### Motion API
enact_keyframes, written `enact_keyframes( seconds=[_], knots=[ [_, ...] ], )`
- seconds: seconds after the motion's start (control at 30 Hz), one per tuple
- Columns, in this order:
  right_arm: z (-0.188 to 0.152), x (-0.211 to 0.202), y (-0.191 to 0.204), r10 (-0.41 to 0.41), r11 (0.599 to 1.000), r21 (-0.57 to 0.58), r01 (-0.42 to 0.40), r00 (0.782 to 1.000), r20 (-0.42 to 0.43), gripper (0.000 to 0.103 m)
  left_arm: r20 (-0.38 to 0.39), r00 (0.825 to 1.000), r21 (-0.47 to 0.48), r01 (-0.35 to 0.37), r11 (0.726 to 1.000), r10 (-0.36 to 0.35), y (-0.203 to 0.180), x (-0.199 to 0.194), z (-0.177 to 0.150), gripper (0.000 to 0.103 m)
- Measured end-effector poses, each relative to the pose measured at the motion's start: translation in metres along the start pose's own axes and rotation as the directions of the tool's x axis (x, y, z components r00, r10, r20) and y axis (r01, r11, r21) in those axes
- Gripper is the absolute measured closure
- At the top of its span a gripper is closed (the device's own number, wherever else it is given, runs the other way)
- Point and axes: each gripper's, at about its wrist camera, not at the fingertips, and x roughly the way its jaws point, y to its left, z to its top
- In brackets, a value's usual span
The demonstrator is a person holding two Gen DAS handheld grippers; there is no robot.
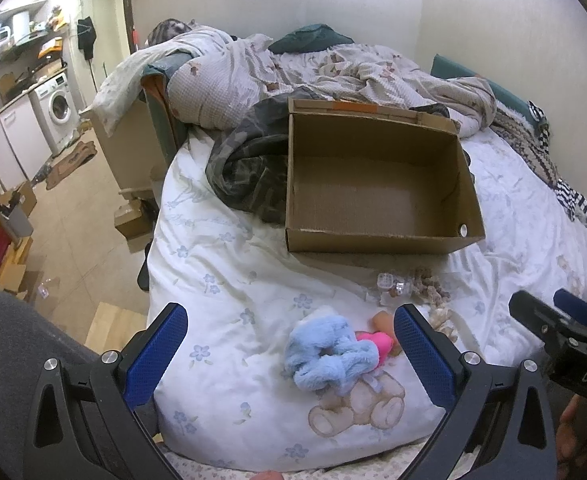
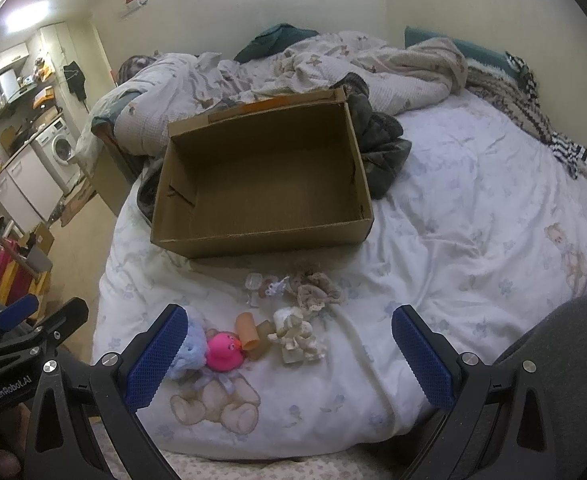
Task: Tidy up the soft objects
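An empty cardboard box [image 1: 373,184] stands open on the bed; it also shows in the right wrist view [image 2: 261,176]. Near the bed's front edge lie a fluffy blue toy [image 1: 325,354], a pink rubber duck [image 2: 223,350], an orange-tan cup-like piece [image 2: 249,330], a cream plush figure [image 2: 297,336], a beige lace scrunchie [image 2: 317,290] and small clear plastic bits [image 2: 255,286]. My left gripper [image 1: 291,354] is open, held above the blue toy. My right gripper [image 2: 289,356] is open, held above the duck and cream plush. Neither holds anything.
A camouflage garment [image 1: 249,168] lies against the box. Crumpled quilts and pillows [image 1: 333,68] fill the far bed. A striped knit blanket [image 2: 565,148] lies at the right. The bed's left edge drops to a floor with boxes [image 1: 13,208] and a washing machine [image 1: 59,106].
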Motion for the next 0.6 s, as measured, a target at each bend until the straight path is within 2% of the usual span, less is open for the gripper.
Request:
enact_keyframes(
  seconds=[0.13, 0.37, 0.6],
  knots=[
    [0.010, -0.001, -0.003, 0.007, 1.000, 0.004, -0.007, 1.000, -0.007, 0.000, -0.024, 1.000, -0.027, 0.007, 1.000, -0.007, 0.004, 0.003, 0.009, 0.000],
    [0.029, 0.003, -0.005, 0.033, 0.999, 0.001, -0.033, 0.999, -0.039, 0.000, -0.080, 0.997, -0.012, -0.003, 1.000, 0.002, 0.001, 0.016, 0.020, 0.000],
    [0.043, 0.024, -0.014, 0.092, 0.995, 0.044, -0.087, 0.986, -0.141, 0.000, -0.154, 0.988, 0.004, -0.005, 1.000, 0.006, -0.001, 0.038, 0.033, 0.000]
  ],
)
